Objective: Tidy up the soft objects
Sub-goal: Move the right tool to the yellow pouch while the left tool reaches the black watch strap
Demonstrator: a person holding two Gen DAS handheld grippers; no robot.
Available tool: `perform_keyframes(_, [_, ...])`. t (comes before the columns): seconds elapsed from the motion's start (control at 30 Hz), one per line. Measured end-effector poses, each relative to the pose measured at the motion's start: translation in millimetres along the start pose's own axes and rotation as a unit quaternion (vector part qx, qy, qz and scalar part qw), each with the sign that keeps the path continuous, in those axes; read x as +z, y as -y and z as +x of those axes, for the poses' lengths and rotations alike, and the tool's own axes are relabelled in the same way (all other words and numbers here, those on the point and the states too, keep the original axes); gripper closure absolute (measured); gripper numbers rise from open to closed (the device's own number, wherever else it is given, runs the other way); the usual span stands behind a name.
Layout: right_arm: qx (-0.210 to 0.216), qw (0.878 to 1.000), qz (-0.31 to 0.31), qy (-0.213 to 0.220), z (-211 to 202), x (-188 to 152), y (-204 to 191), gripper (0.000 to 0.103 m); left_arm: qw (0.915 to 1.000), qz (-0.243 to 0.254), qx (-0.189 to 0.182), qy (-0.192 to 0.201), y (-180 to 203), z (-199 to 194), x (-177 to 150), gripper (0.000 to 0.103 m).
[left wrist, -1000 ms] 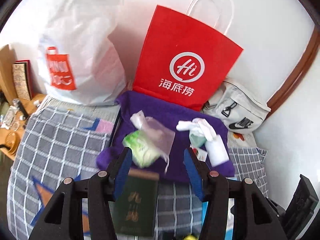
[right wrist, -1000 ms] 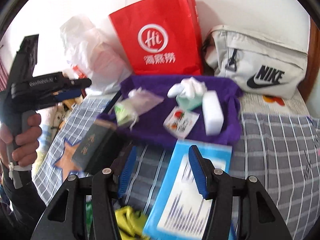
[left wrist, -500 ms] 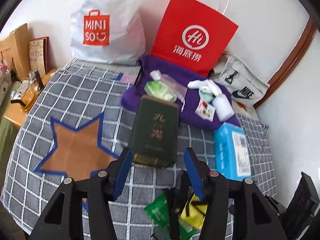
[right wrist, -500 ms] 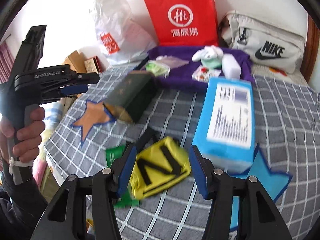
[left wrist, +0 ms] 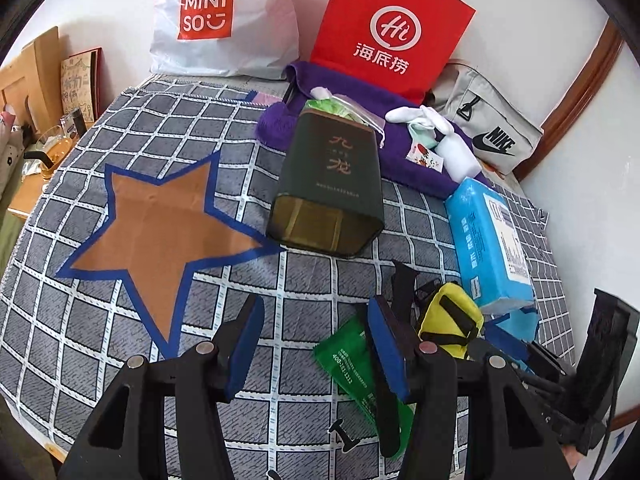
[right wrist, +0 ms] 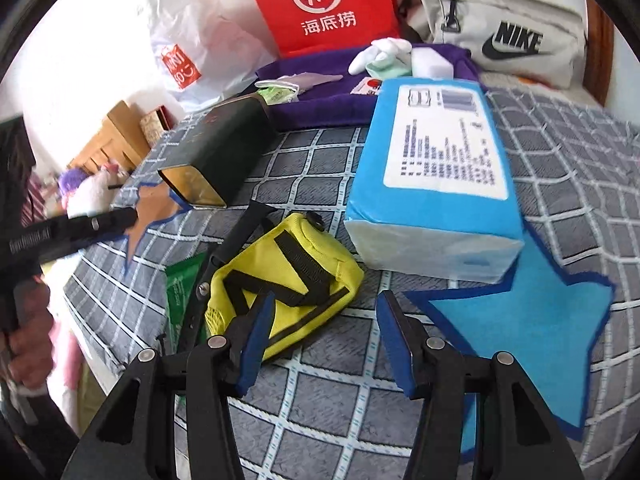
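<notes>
A purple towel (left wrist: pixel 404 164) lies at the back of the checked cloth with small soft items on it: a white glove (left wrist: pixel 420 116), a white sponge block (left wrist: pixel 460 156) and a clear bag of green stuff (left wrist: pixel 332 104). A blue tissue pack (right wrist: pixel 436 168) (left wrist: pixel 492 236), a yellow pouch (right wrist: pixel 280 276) (left wrist: pixel 448 316) and a green packet (left wrist: pixel 356 364) lie nearer. My left gripper (left wrist: pixel 316 348) is open and empty above the cloth. My right gripper (right wrist: pixel 320 344) is open and empty, just in front of the yellow pouch.
A dark green tin (left wrist: pixel 332 184) lies on its side mid-cloth. A red paper bag (left wrist: pixel 388 28), a white Miniso bag (left wrist: pixel 216 20) and a grey Nike bag (left wrist: pixel 488 128) stand against the wall. An orange star (left wrist: pixel 160 228) and a blue star (right wrist: pixel 532 328) mark the cloth.
Both grippers have pulled back and away from the purple towel, toward the near edge. The yellow pouch, green packet and tissue pack have come into view. Both stay open.
</notes>
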State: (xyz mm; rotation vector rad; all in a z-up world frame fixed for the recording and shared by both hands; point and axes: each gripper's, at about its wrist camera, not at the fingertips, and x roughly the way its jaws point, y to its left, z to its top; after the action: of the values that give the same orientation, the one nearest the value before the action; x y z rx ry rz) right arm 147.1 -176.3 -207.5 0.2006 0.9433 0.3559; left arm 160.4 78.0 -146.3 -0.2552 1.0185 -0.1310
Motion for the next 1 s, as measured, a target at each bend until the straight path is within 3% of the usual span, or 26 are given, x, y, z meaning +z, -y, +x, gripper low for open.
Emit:
perform_keyframes(0.13, [0.014,1.000,0.012,0.004,11,1,2,0.052,0.9999,-0.002,-0.006,-0.009,2,9,-4,0.051])
perform_keyframes(0.23, [0.015,1.000,0.018,0.006,19,-1,2,0.063,0.9999,0.010,-0.005,-0.009,8,14,-5,0.051])
perform_keyframes(0.27, [0.017,1.000,0.018,0.010,18,-1,3,0.072,0.9998,0.014,-0.005,-0.009,11,16,-5,0.052])
perform_keyframes(0.43, [0.043,0.998,0.033,0.016,16,-2,14,0.082,0.9993,0.027,-0.009,-0.023,22,31,-5,0.052])
perform_keyframes(0.67, [0.027,0.999,-0.008,0.030,-9,-12,5,0.084,0.9982,0.041,-0.021,-0.038,38,45,-13,0.052])
perform_keyframes(1.0, [0.002,0.999,-0.024,0.021,-30,-30,17,0.084,0.9918,0.109,-0.042,-0.052,71,47,-34,0.052])
